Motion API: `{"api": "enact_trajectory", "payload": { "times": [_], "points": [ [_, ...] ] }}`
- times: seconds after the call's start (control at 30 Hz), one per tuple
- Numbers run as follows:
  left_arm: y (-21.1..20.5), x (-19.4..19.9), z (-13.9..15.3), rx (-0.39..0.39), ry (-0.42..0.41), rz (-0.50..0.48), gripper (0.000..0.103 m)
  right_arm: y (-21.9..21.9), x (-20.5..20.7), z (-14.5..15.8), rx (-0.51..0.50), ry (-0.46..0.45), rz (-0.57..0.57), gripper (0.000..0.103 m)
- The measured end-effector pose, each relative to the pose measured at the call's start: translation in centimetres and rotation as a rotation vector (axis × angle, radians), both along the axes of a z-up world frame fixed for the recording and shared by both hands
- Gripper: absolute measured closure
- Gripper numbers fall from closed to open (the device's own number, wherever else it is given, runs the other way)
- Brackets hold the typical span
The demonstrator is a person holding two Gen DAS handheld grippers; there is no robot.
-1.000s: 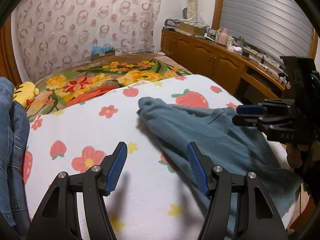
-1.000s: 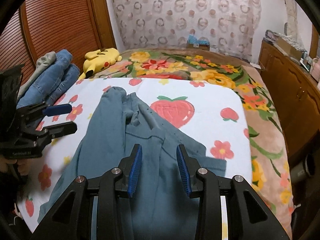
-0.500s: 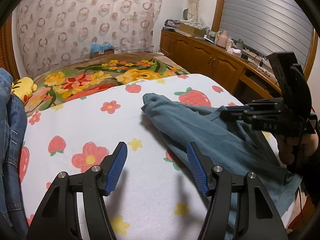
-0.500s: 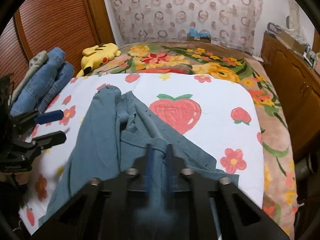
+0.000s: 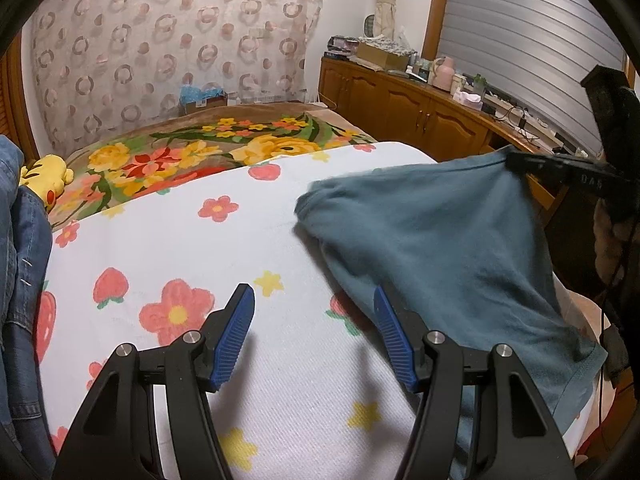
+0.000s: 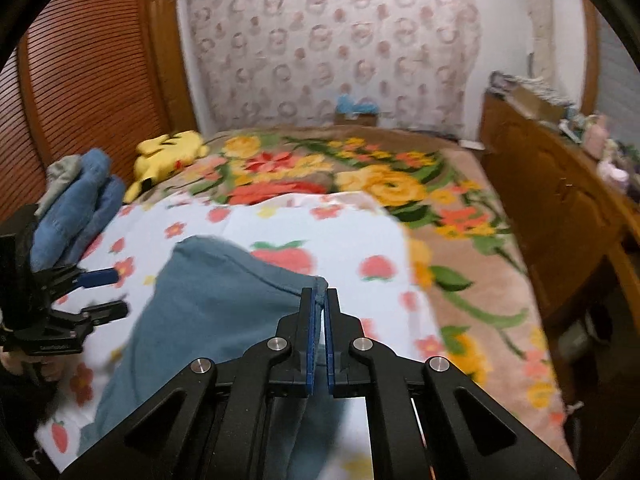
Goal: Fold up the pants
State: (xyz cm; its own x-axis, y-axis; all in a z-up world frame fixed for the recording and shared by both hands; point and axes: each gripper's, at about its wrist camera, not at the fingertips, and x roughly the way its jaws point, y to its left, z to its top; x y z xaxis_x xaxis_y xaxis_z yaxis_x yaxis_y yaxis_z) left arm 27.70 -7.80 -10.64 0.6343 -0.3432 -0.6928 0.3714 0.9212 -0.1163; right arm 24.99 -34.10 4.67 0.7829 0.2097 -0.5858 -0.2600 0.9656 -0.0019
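Right gripper pinches the teal pants, lifting one edge off the bed; left gripper spread wide, holding nothing.

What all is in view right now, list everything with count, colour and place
pants: one, teal, on the white blanket, one edge lifted by the right tongs
white blanket: one, strawberry and flower print, over the bed
floral blanket: one, brown with yellow and red flowers, far end of bed
plush toy: one, yellow, bed's left side by the wooden door
folded jeans: a pile, blue, left edge of bed
cabinet: one, brown wood, right of bed, cluttered top
left tongs: open, above the white blanket
right tongs: shut on the pants' edge
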Motion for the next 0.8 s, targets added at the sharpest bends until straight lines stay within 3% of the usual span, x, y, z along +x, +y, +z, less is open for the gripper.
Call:
{"api": "enact_trajectory", "payload": {
  "times": [0.23, 0.37, 0.47, 0.8],
  "points": [
    [-0.2, -0.2, -0.3, 0.010, 0.002, -0.002, 0.040, -0.2, 0.5, -3.2, -0.073, 0.101, -0.075, 0.096],
    [-0.2, -0.2, -0.5, 0.012, 0.004, -0.004, 0.040, 0.5, -0.1, -3.4, -0.048, 0.094, -0.060, 0.086],
    [-0.2, -0.2, -0.6, 0.014, 0.004, -0.005, 0.040, 0.0, -0.5, -3.1, -0.037, 0.087, -0.068, 0.071],
    [-0.4, -0.6, -0.7, 0.030, -0.010, -0.005, 0.040, -2.0, -2.5, -1.4, 0.008, 0.013, -0.092, 0.070]
  ]
}}
